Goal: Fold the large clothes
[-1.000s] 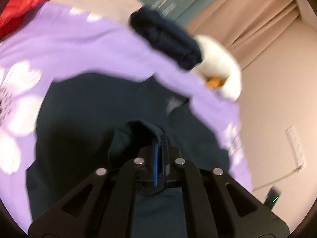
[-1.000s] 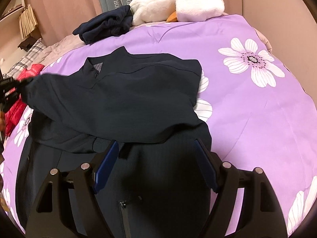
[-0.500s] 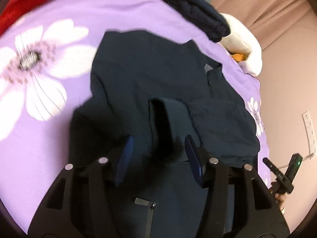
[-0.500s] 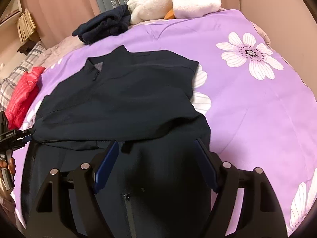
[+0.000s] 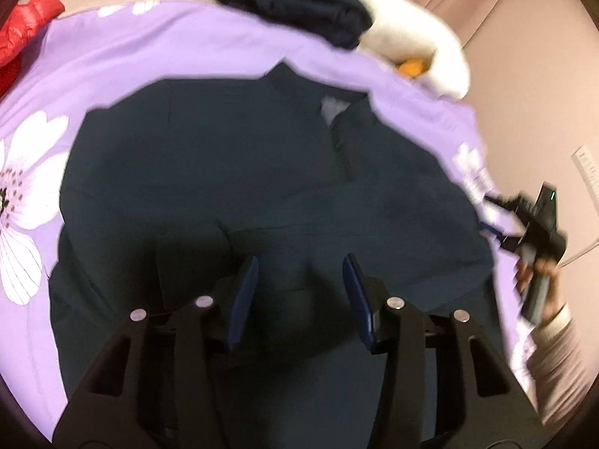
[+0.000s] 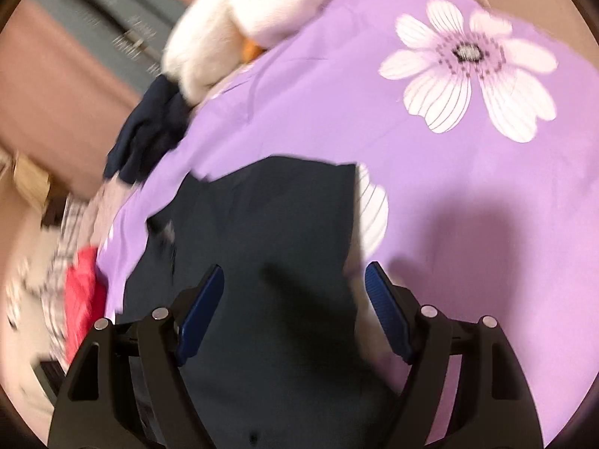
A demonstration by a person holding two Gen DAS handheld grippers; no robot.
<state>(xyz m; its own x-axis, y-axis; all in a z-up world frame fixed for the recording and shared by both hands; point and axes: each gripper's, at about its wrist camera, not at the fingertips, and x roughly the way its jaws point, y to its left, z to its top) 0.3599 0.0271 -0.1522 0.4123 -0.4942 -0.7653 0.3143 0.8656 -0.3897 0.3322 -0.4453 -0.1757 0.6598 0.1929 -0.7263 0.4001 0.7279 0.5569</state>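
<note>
A dark navy jacket [image 5: 224, 168] lies spread, collar away from me, on a purple bedspread with white flowers [image 5: 168, 45]; one sleeve is folded across its lower half. My left gripper [image 5: 299, 258] hovers over that folded part, its jaws apart and closing, with fabric below and between them but not pinched. In the right wrist view, my right gripper [image 6: 295, 266] stands open above the jacket [image 6: 269, 224] near its right edge, where the bedspread [image 6: 468, 205] shows. The left wrist view also shows the right gripper [image 5: 531, 220], in a person's hand at the jacket's right side.
A folded dark garment [image 5: 292, 11] and a white plush toy [image 5: 419, 45] sit at the far end of the bed. A red garment [image 5: 26, 26] lies at the far left corner. Curtains and a beige wall with a socket [image 5: 587, 168] stand beyond.
The left gripper let go of the sleeve it was shut on, opened and drew back; the sleeve now lies across the jacket. The right gripper swung sideways and rolled toward the jacket's right edge.
</note>
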